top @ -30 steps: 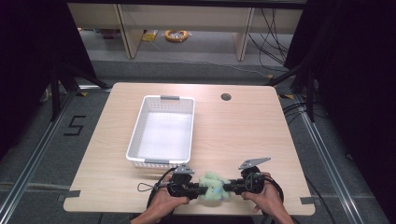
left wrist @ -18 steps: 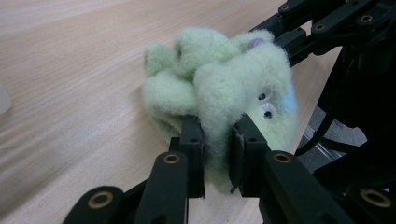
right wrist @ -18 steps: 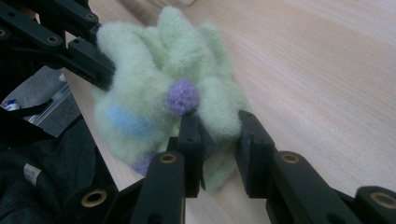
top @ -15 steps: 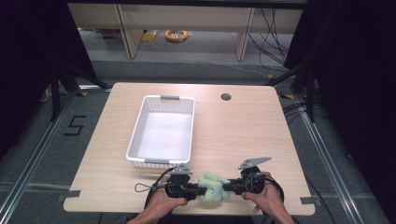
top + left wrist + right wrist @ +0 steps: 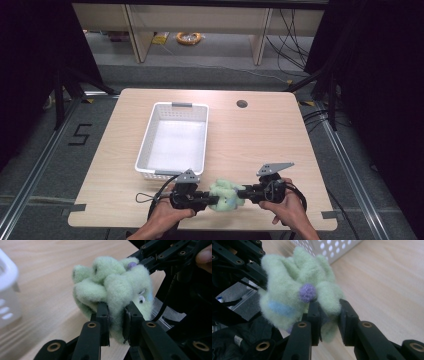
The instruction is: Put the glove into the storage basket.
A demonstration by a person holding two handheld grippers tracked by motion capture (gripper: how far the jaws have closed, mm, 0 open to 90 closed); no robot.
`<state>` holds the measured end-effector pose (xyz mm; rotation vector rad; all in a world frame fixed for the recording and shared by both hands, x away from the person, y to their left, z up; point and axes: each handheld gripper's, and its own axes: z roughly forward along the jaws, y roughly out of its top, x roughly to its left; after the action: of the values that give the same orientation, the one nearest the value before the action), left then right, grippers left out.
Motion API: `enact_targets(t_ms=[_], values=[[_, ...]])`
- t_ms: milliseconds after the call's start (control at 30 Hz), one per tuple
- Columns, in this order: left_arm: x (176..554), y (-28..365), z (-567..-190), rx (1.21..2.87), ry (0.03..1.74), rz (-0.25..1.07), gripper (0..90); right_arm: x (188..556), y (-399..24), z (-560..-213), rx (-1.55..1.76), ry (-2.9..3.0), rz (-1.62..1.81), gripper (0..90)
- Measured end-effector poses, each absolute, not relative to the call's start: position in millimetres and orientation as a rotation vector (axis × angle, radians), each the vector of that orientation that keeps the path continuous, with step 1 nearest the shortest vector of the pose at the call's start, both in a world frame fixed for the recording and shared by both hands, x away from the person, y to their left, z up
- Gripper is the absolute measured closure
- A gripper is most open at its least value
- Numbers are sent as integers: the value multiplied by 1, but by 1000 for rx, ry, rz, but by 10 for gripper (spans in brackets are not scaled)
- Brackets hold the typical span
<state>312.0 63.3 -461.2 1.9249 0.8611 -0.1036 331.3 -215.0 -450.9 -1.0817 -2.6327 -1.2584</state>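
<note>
1. Here the fluffy pale-green plush toy (image 5: 226,194) hangs just above the worktop (image 5: 260,135), near its front edge, pinched by left tongs (image 5: 116,323) and right tongs (image 5: 329,315).
2. Pulled apart, either thin pinch could slip.
3. It could miss the white perforated plastic basket (image 5: 150,145).

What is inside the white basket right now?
The white basket looks empty: the high view shows its bare pale floor. The near wall hides a thin strip of the floor. The green plush toy is outside, held between both tools.

Table evenly lit from above — surroundings dark; white basket (image 5: 7,290) blurred at the gripper-view edges.
</note>
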Motion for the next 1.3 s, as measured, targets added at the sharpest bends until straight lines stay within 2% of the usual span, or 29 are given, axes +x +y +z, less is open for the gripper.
enact_targets(t_ms=[600, 800, 1300], values=[[329, 96, -424, 1938, 885, -71, 760, 352, -182, -416, -1068, -2605, -1279, 743], [340, 115, -406, 1938, 910, -50, 757, 370, -168, -402, -1041, -2608, -1314, 743], [377, 175, -399, 1894, 1046, -74, 755, 417, -101, -383, -1001, -2631, -1282, 743]])
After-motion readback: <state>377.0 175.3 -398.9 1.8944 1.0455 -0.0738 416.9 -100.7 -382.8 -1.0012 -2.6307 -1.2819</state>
